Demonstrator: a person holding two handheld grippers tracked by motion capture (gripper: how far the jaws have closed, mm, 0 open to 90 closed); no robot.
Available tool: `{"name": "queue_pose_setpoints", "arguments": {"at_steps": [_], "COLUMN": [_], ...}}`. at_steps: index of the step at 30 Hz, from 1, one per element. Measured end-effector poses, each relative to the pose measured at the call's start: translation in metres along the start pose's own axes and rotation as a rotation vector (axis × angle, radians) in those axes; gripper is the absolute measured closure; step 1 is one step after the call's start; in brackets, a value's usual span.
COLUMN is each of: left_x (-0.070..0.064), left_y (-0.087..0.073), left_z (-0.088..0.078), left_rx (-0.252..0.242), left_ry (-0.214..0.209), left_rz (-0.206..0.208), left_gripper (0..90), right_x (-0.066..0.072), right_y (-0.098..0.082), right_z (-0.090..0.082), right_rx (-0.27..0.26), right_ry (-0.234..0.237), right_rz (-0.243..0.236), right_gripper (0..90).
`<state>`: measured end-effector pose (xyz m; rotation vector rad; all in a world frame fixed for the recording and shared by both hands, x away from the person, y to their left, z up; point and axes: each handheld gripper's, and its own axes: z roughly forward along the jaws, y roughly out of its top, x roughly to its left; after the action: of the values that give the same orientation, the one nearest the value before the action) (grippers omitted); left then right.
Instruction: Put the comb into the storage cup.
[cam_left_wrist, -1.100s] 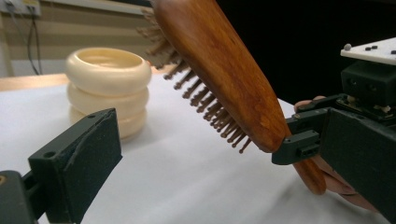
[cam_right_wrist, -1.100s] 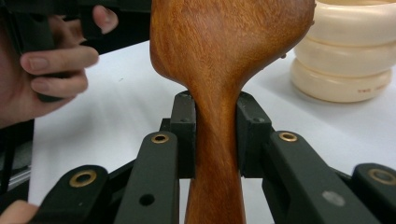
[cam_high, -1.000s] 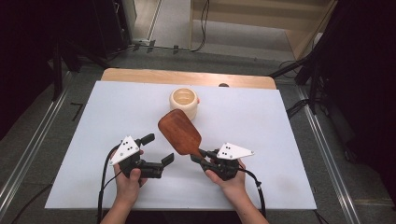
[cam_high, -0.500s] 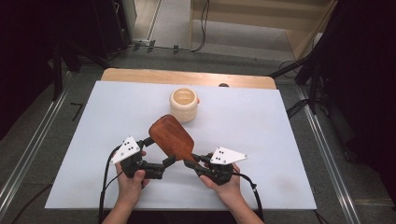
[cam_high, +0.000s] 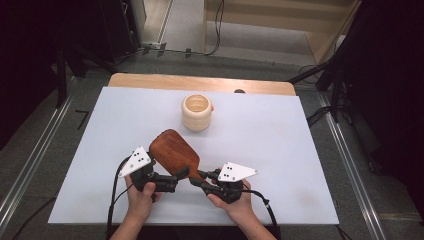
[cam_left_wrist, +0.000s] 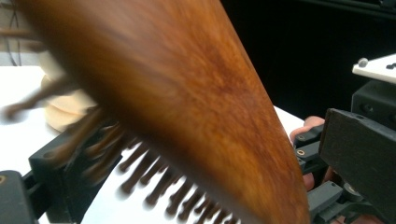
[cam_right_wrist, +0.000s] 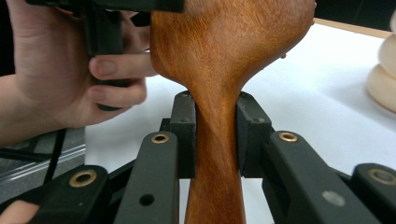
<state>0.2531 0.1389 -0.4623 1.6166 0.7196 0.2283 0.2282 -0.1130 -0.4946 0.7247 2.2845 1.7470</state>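
Note:
A brown wooden paddle hairbrush hangs just above the white table cover near the front edge. My right gripper is shut on its thin handle, a pad on each side. The brush's broad head reaches leftward between the jaws of my left gripper, bristles facing down. That gripper is open; its jaws have just been closing a little, with the head between them and no pad pressing on it. A cream ribbed cup stands upright farther back.
A white sheet covers most of the table, with a strip of bare wood at the far edge. Dark floor, cables and stands surround the table. The cream cup sits well beyond the brush.
My right gripper has carried the brush leftward and nearer the front edge. Its head has come in between the left gripper's jaws. The left hand has stayed where it was.

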Motion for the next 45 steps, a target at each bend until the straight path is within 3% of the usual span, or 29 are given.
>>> {"name": "queue_pose_setpoints", "arguments": {"at_steps": [1, 2, 7, 12, 13, 15, 23, 29, 36, 41, 45], "left_x": [0.0, -0.001, -0.004, -0.003, -0.001, 0.0, 0.001, 0.005, 0.008, 0.009, 0.007], "left_y": [0.0, -0.001, -0.002, -0.002, -0.002, -0.001, 0.001, 0.0, -0.001, -0.002, 0.0], "left_z": [0.001, 0.002, 0.004, 0.001, 0.0, -0.001, 0.0, 0.0, 0.0, 0.0, -0.001], "left_rx": [0.007, 0.011, 0.009, -0.021, -0.027, -0.044, -0.048, -0.04, -0.039, -0.043, -0.036], "left_ry": [0.011, 0.015, 0.026, 0.003, -0.022, -0.025, 0.003, -0.052, -0.079, -0.138, -0.16], "left_rz": [-0.004, -0.002, 0.015, -0.004, -0.02, -0.043, -0.074, -0.124, -0.146, -0.157, -0.157], "left_gripper": [12.2, 13.9, 13.4, 13.6, 13.8, 14.9, 25.8, 32.4, 37.8, 46.8, 51.1], "right_x": [0.001, 0.002, 0.005, 0.006, 0.007, 0.008, 0.006, 0.008, 0.009, 0.008, 0.009], "right_y": [0.0, 0.0, -0.001, -0.001, -0.001, -0.001, -0.004, -0.005, -0.006, -0.008, -0.008], "right_z": [0.001, 0.001, 0.003, 0.004, 0.005, 0.005, 0.006, 0.006, 0.008, 0.01, 0.011], "right_rx": [0.0, -0.002, 0.001, -0.005, -0.01, -0.012, -0.024, -0.033, -0.04, -0.041, -0.04], "right_ry": [0.003, 0.004, 0.011, 0.016, 0.016, 0.012, 0.0, -0.005, -0.018, -0.02, -0.021], "right_rz": [-0.002, -0.004, -0.01, -0.007, -0.003, -0.004, 0.004, 0.011, 0.004, -0.001, -0.01], "right_gripper": [71.0, 71.0, 71.0, 71.0, 71.0, 71.0, 71.0, 71.0, 70.9, 70.9, 70.9]}}
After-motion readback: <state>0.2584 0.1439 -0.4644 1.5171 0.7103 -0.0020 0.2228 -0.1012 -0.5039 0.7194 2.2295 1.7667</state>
